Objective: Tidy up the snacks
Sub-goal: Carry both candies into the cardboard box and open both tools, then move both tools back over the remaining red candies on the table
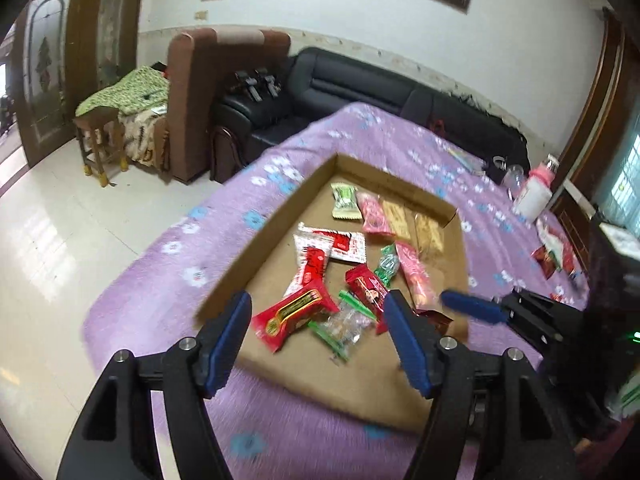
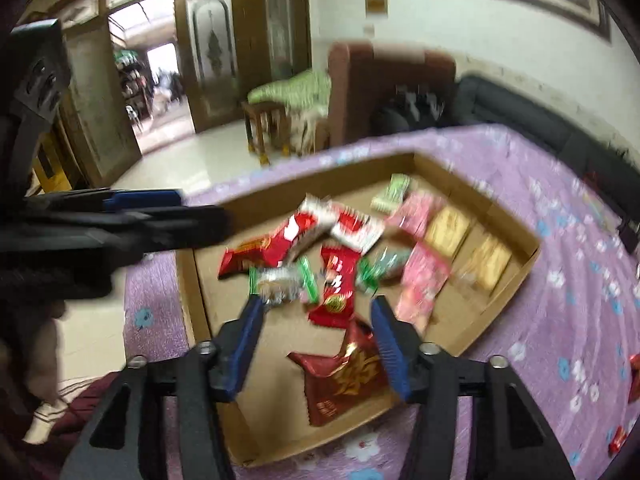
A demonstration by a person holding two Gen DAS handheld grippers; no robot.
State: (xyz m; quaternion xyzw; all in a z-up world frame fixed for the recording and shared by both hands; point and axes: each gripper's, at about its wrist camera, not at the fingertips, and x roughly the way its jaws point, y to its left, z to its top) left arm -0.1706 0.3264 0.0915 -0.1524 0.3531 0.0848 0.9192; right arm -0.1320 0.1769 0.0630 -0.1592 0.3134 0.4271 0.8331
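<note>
Both grippers hover, jaws apart and empty, over the cardboard tray (image 2: 516, 276); the dark-red packet (image 2: 344, 376) lies at its near edge, directly ahead of the right gripper (image 2: 316, 312), with the left gripper (image 1: 320, 320) farther off

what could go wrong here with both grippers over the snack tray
1. The right gripper has its jaws open over overlapping packets; closing could catch the clear green-edged packet along with the red packet.
2. The left gripper hovers close by, so the two could bump.
3. The shallow cardboard tray may slide on the purple cloth.
</note>
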